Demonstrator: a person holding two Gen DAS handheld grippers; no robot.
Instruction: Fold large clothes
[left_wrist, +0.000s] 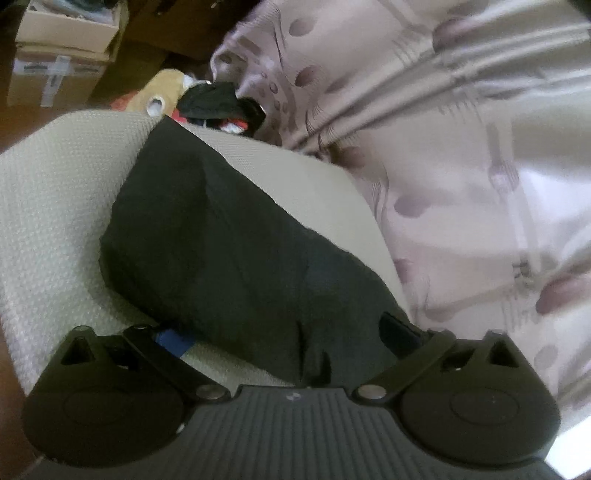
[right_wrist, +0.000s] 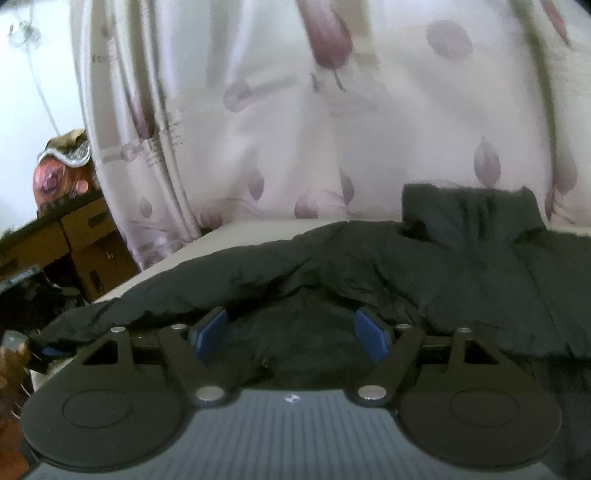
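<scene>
At the bottom of each frame, the left gripper (left_wrist: 291, 339) and right gripper (right_wrist: 291, 332) stand spread, dark jacket (right_wrist: 369, 266) cloth bunched between their fingers. The jacket lies mid-frame across a pale cushion (left_wrist: 55, 206). Beyond hangs a flowered curtain (right_wrist: 295, 129); cardboard boxes (left_wrist: 62, 48) sit upper left.

Each wrist camera looks forward along its own jaws, low and close over the dark garment (left_wrist: 229, 240) on the bed (left_wrist: 55, 206), both facing the patterned curtain (right_wrist: 332, 122), the shared backdrop.
</scene>
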